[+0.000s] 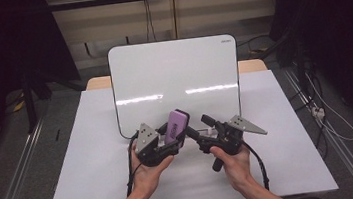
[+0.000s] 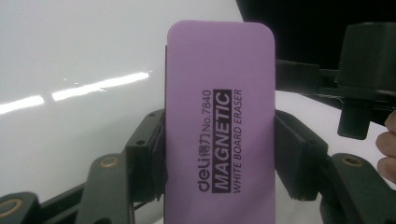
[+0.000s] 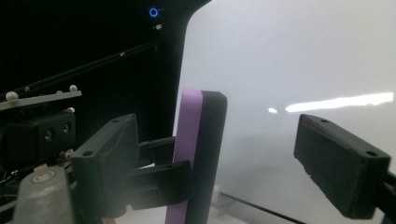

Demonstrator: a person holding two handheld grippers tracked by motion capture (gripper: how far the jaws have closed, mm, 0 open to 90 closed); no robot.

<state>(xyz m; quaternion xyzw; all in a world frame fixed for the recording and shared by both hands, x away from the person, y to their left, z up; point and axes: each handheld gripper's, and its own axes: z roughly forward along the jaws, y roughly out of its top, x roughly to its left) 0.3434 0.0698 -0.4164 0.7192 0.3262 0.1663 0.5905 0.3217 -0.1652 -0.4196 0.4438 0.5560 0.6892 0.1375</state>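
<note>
High view: left claw (image 1: 176, 135) clamps purple eraser (image 1: 177, 124); right claw (image 1: 199, 128) spread; whiteboard (image 1: 175, 79) propped on white table (image 1: 96, 164).

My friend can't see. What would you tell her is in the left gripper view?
A purple magnetic whiteboard eraser stands upright, squeezed between the left gripper's two black jaws. A shiny whiteboard is behind it, and the other gripper shows at the right.

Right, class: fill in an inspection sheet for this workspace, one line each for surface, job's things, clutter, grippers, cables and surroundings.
Surface: white table top, bare around the hands.
Job's things: whiteboard standing upright, blank; purple eraser labelled magnetic white board eraser.
Clutter: nothing seen.
Grippers: left gripper shut on the eraser; right gripper open, jaws either side of the eraser.
Cables: black cable trails from right gripper.
Surroundings: dark curtains, floor cables.
</note>
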